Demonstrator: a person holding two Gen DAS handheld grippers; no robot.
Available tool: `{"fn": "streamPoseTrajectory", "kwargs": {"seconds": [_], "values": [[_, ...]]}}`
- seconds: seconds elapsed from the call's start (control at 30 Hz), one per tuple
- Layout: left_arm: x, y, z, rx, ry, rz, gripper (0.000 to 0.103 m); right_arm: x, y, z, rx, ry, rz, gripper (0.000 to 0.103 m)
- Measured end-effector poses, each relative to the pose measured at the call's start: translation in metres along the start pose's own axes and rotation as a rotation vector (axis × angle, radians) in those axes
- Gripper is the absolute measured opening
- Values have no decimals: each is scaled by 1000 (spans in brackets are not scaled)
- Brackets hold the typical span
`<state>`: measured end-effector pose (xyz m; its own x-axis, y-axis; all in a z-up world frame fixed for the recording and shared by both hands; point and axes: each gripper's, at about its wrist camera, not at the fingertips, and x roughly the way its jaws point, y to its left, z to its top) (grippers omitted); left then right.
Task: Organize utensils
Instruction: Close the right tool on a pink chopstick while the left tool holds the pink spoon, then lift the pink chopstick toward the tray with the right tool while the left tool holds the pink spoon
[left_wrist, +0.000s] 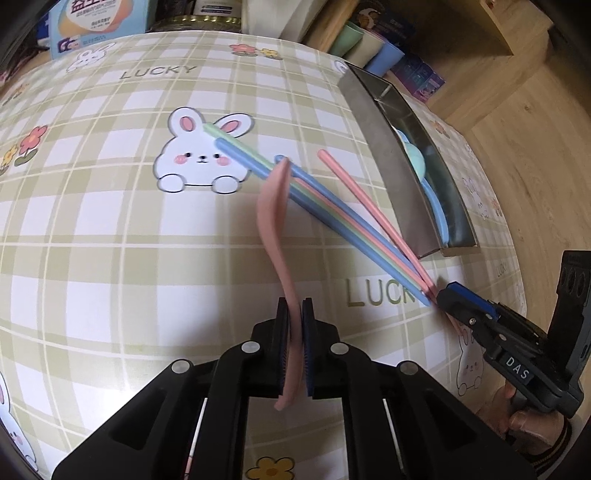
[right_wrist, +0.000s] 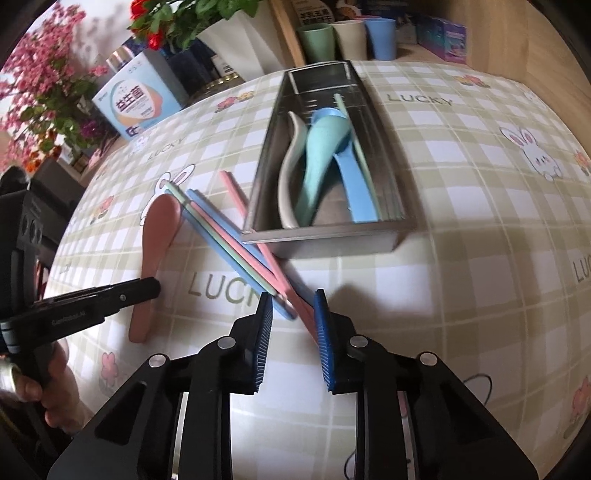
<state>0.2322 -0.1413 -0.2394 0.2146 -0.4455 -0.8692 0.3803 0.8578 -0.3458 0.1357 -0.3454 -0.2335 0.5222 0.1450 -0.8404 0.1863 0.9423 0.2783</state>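
Note:
My left gripper (left_wrist: 295, 306) is shut on the handle of a pink spoon (left_wrist: 273, 206), whose bowl points away over the rabbit-print tablecloth; the spoon (right_wrist: 159, 229) also shows in the right wrist view. A fan of blue, green and pink chopsticks (right_wrist: 229, 240) lies on the cloth beside the metal tray (right_wrist: 321, 243). Their near ends sit between the pads of my right gripper (right_wrist: 291, 302), which press on the bundle from both sides. In the tray lie a teal spoon (right_wrist: 321, 147), a blue spoon (right_wrist: 354, 184), a pale grey spoon (right_wrist: 291, 162) and one green chopstick (right_wrist: 354, 140).
Three cups (right_wrist: 347, 37) stand behind the tray's far end. A blue and white box (right_wrist: 136, 99) and potted flowers (right_wrist: 166, 18) sit at the table's back left. The table edge and wooden floor (left_wrist: 517, 147) lie past the tray.

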Motion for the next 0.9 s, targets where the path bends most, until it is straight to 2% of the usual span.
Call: {"fn": "streamPoseTrajectory", "kwargs": {"seconds": [0.13, 0.2, 0.27, 0.33, 0.5, 0.67, 0.9], "values": [[-9, 17, -3, -21, -16, 8, 6, 8, 4, 5, -17, 16, -3, 22], [-13, 25, -6, -25, -27, 20, 6, 12, 7, 5, -24, 26, -6, 18], [-19, 34, -10, -30, -38, 27, 6, 13, 12, 4, -31, 45, 18, 8], [-25, 42, -15, -29, -50, 41, 6, 14, 20, 2, -48, 53, 36, 6], [-36, 57, -24, -19, -73, 43, 7, 20, 42, -1, -95, 89, 57, 6], [-40, 68, -28, -38, -85, 11, 7, 30, 57, -2, -104, 133, 69, 6], [-43, 72, -33, -22, -108, 1, 8, 39, 81, 2, -167, 148, 38, 6]]}}
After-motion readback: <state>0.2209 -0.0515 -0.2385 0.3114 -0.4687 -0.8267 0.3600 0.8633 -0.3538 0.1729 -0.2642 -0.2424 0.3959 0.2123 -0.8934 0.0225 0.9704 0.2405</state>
